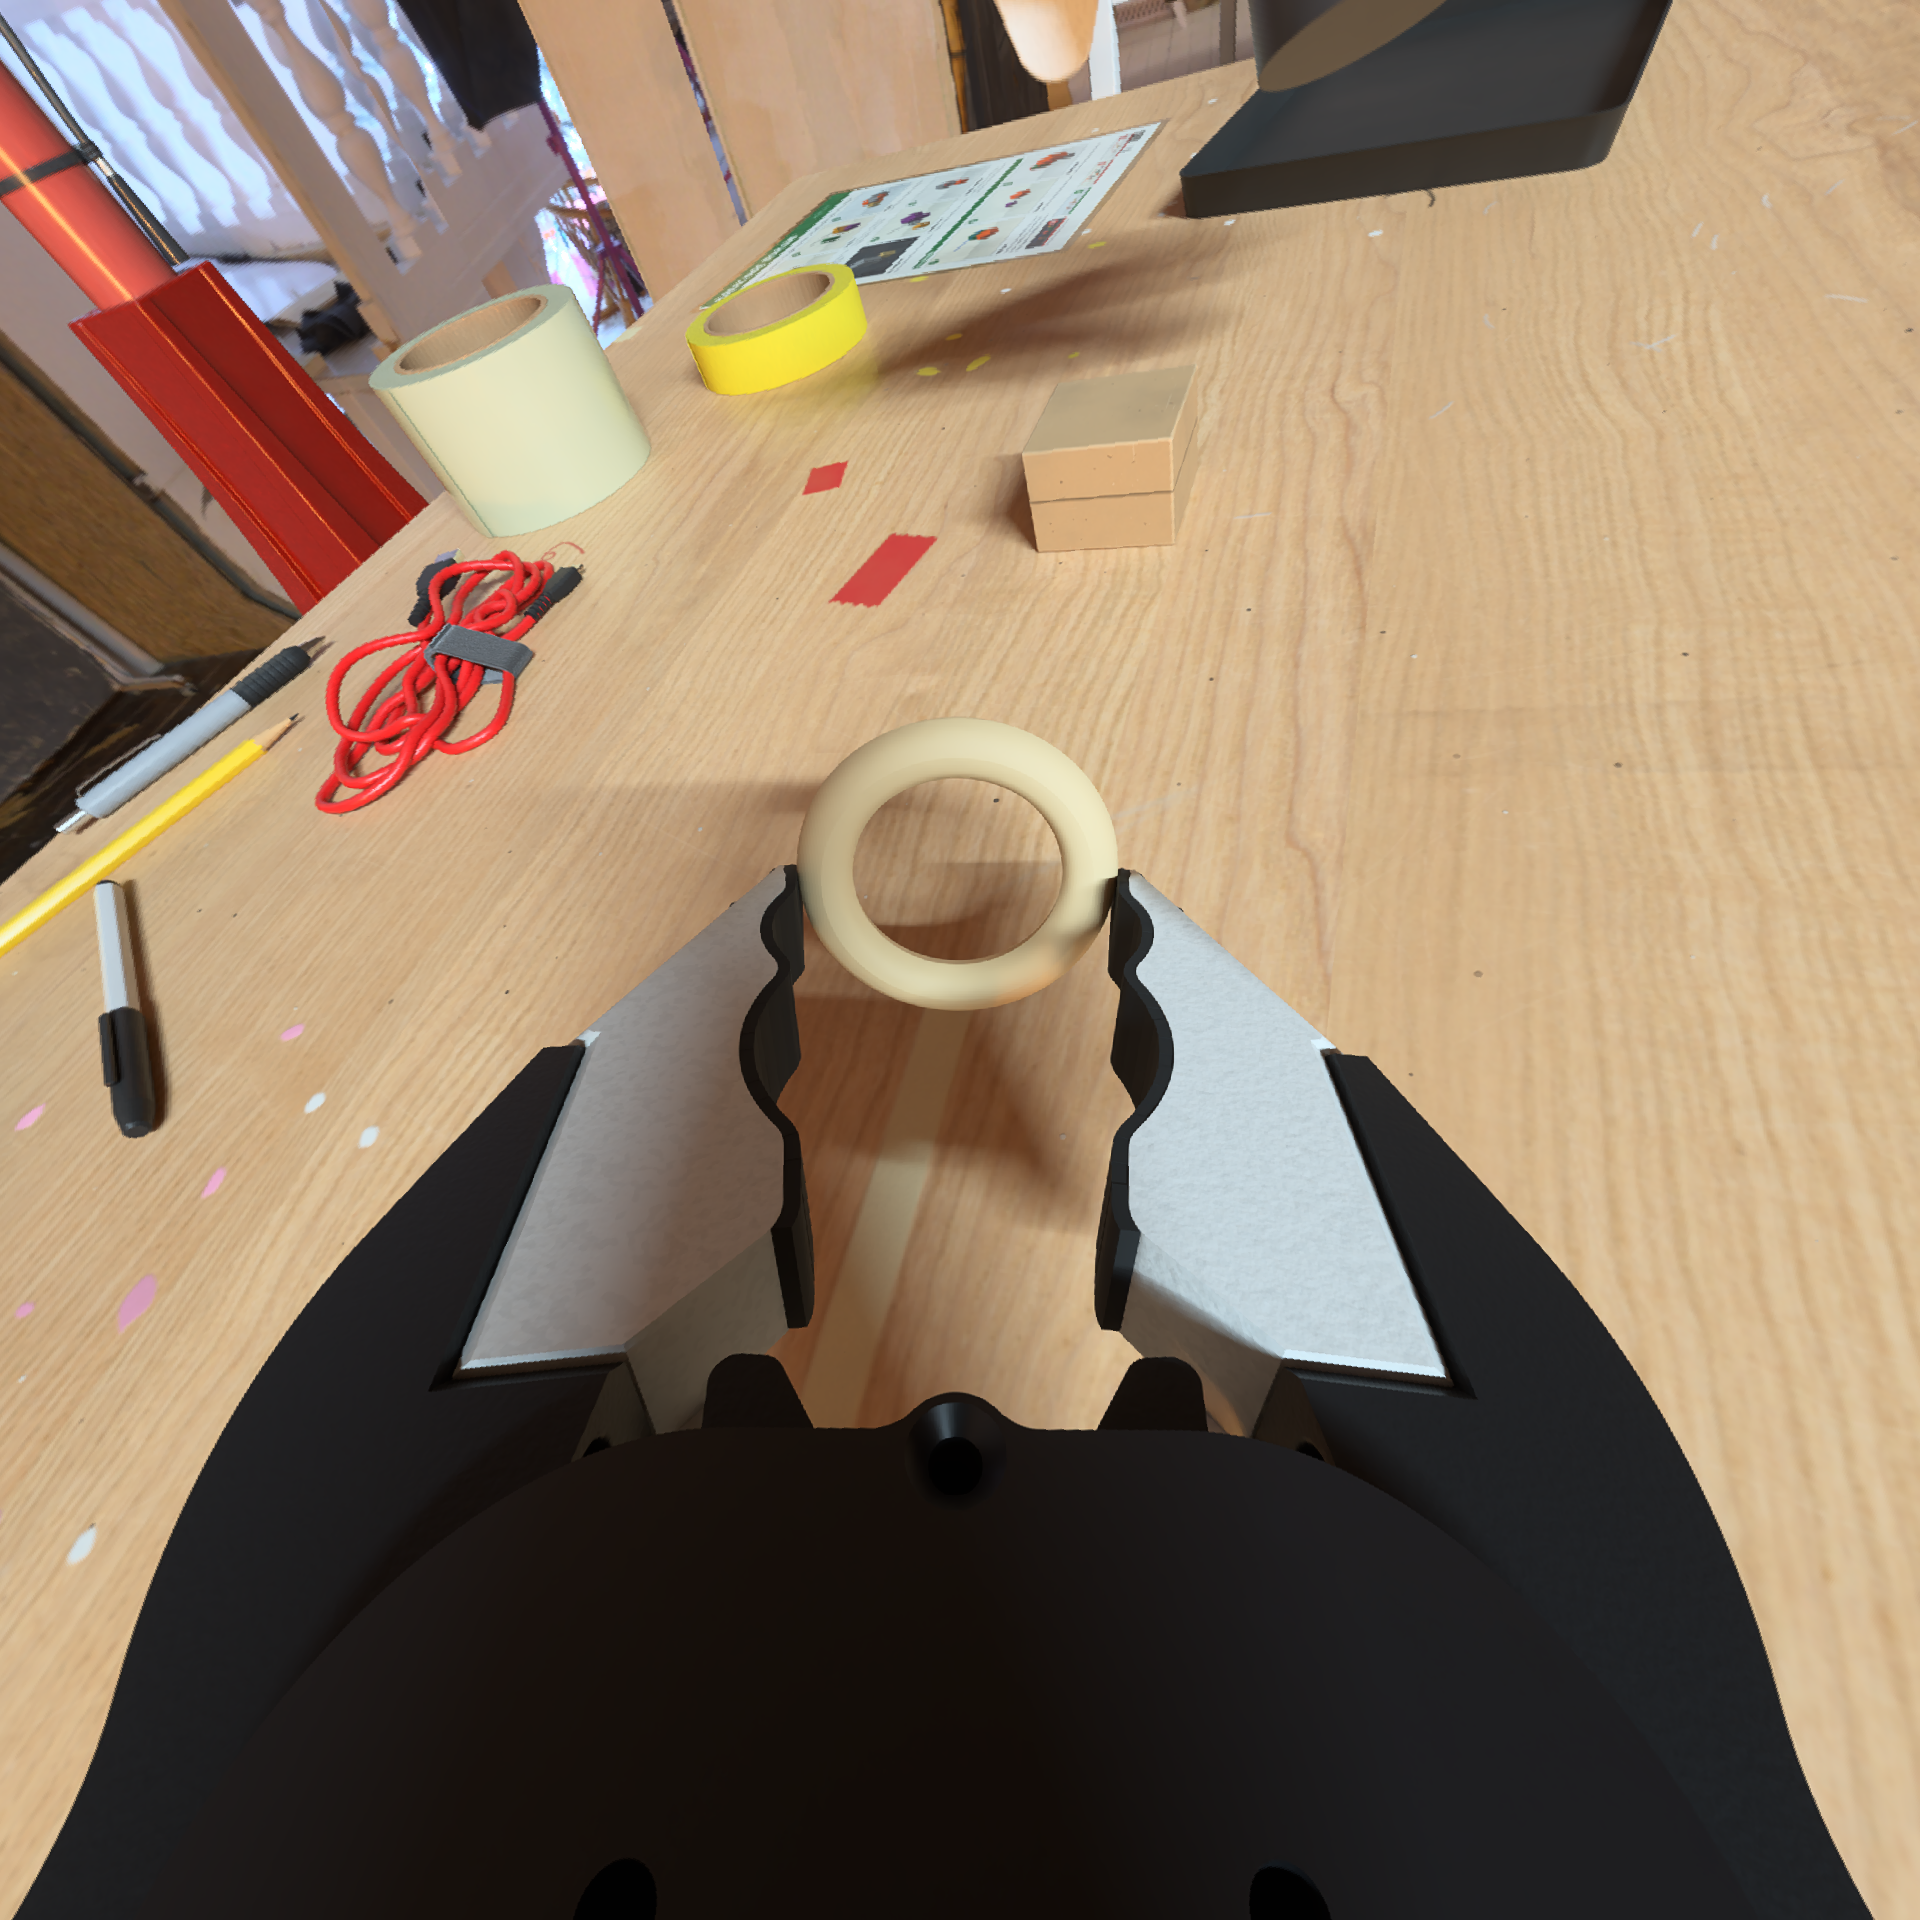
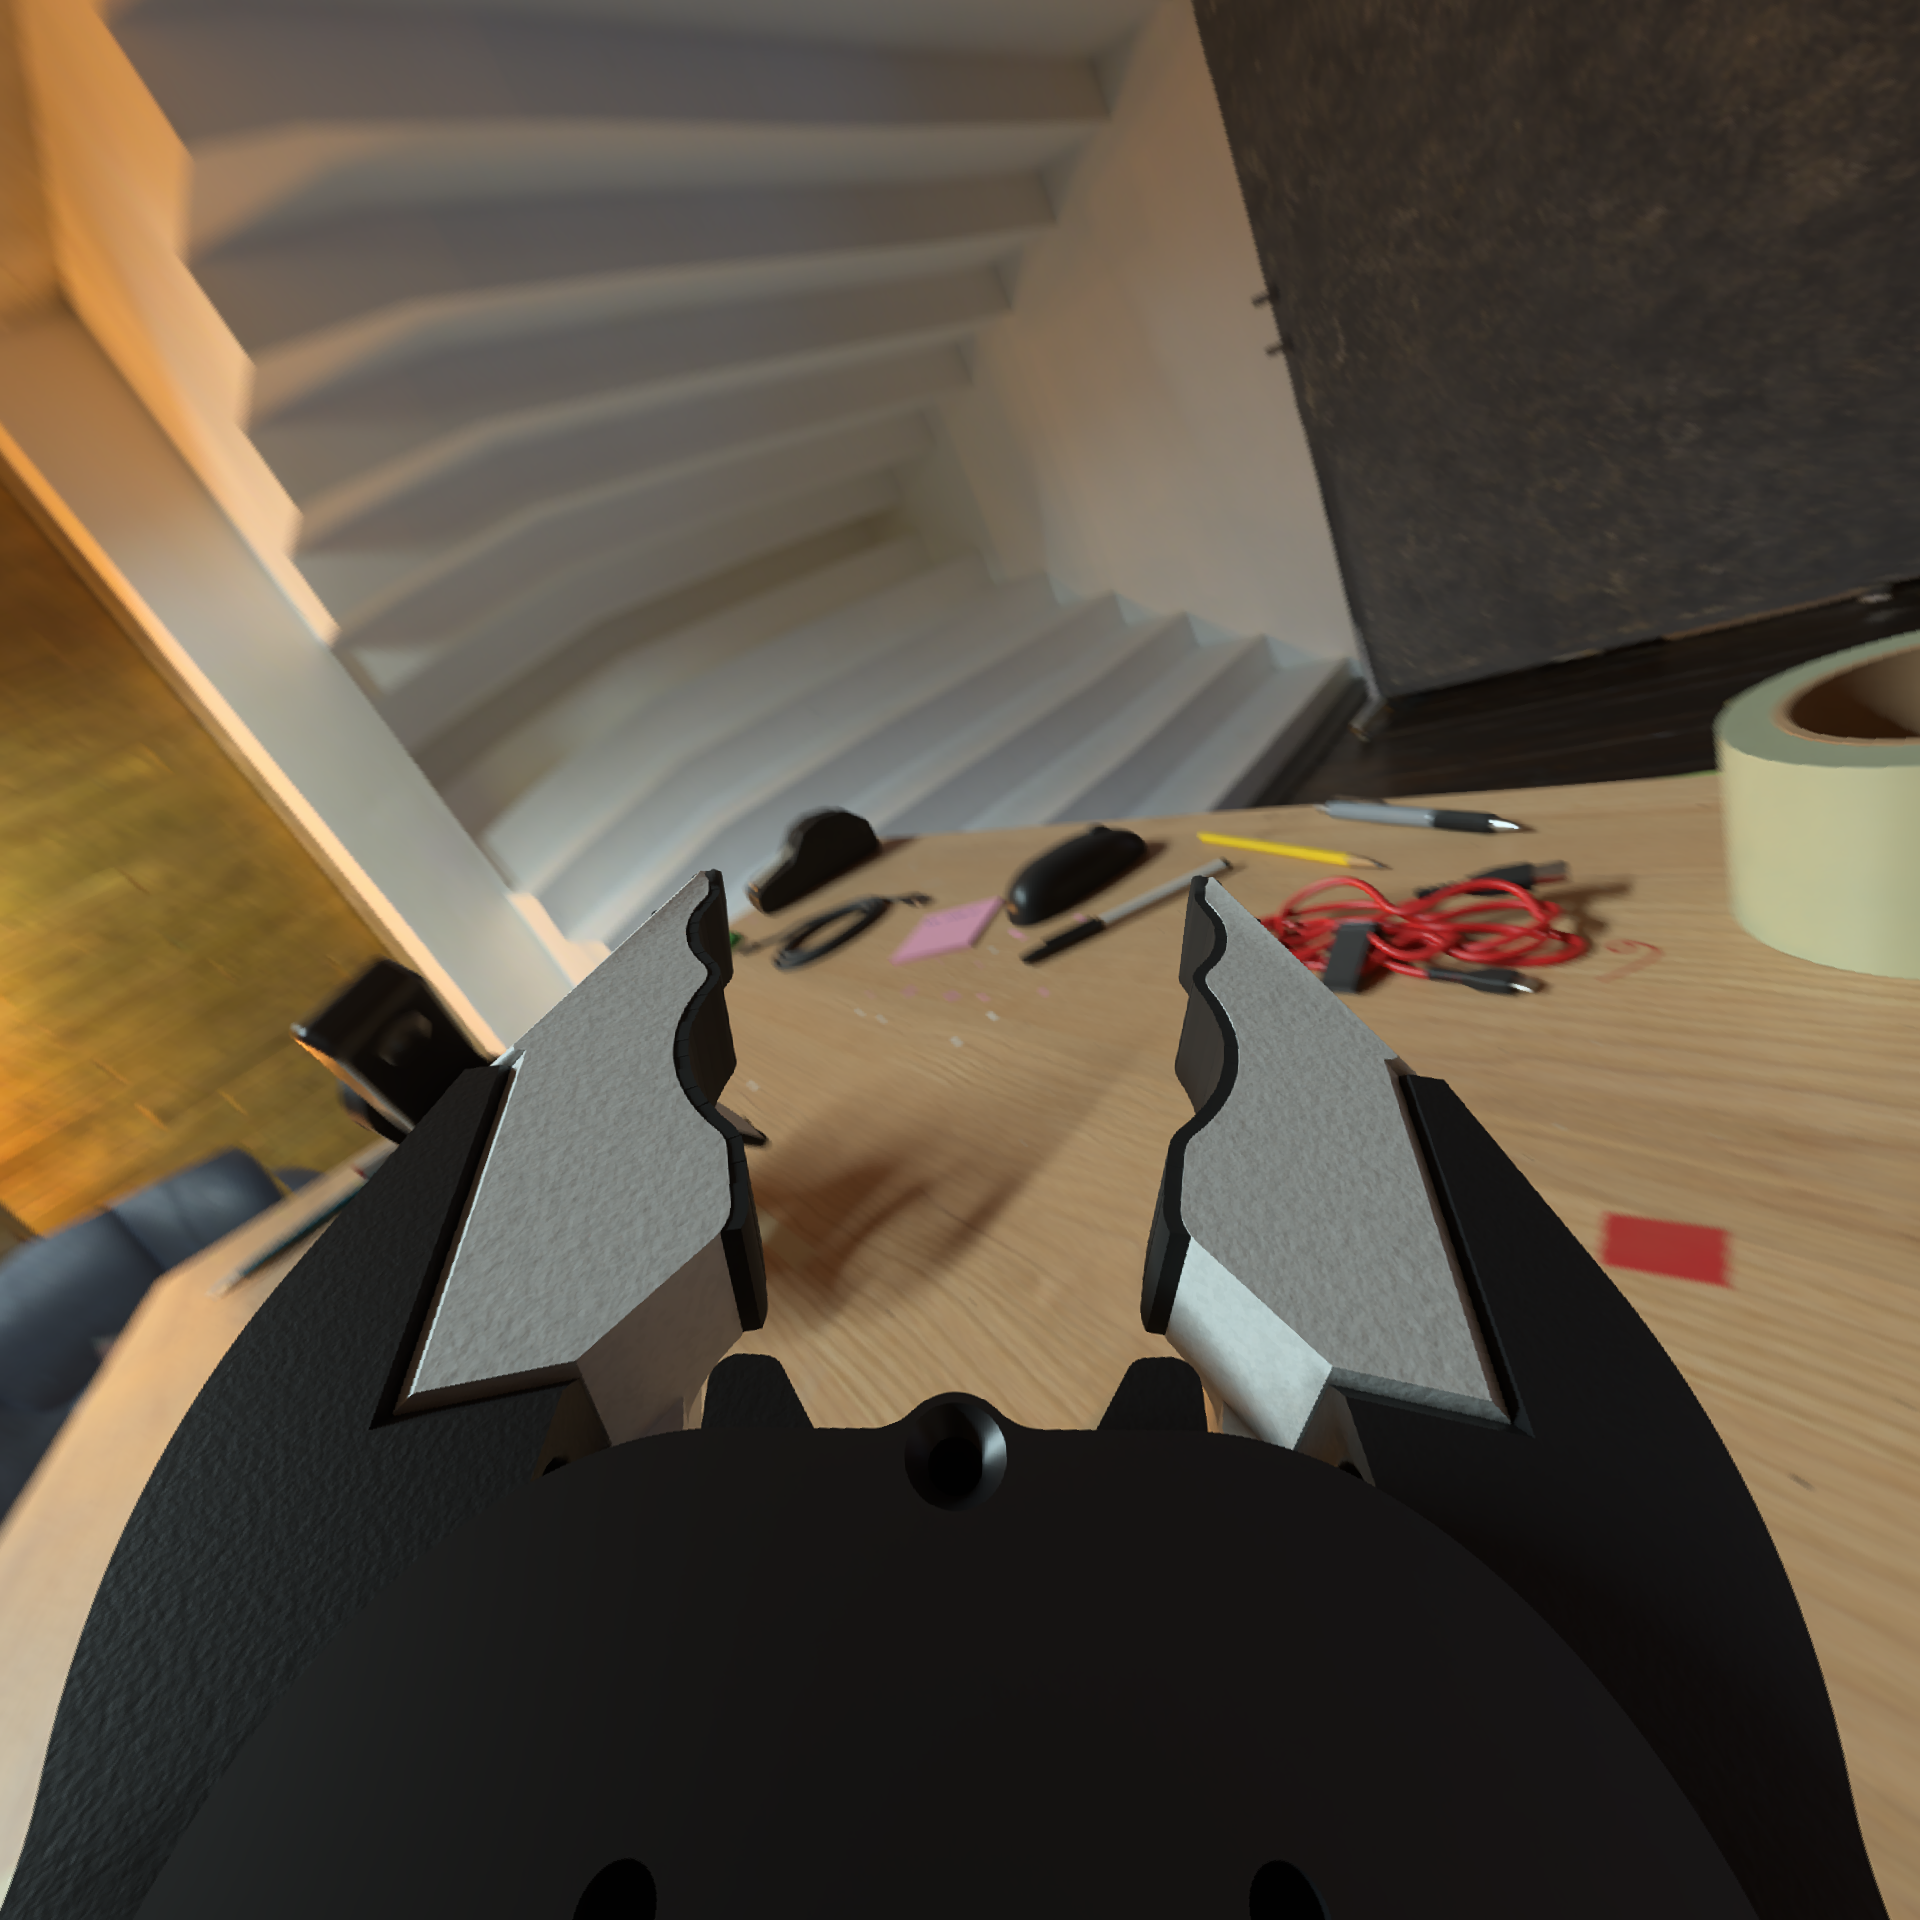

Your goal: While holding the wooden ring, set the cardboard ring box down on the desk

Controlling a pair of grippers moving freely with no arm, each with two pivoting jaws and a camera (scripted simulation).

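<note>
My left gripper (image 1: 956, 883) is shut on the pale wooden ring (image 1: 831, 831), pinching it by its two sides between the fingertips and holding it above the desk (image 1: 1455, 935). The cardboard ring box (image 1: 1110, 457), tan and closed, stands on the desk ahead of the ring, apart from both grippers. My right gripper (image 2: 954, 894) is open and empty above the desk (image 2: 935, 1195); the box does not show in the right wrist view.
In the left wrist view a cream tape roll (image 1: 514, 405), yellow tape roll (image 1: 777, 327), red cable (image 1: 436, 675), pens (image 1: 125, 1008), a pencil (image 1: 135, 831), a printed sheet (image 1: 966, 208) and a dark tray (image 1: 1434, 135) lie around. The right wrist view shows the red cable (image 2: 1423, 930), a black mouse (image 2: 1070, 868) and pink notes (image 2: 945, 928).
</note>
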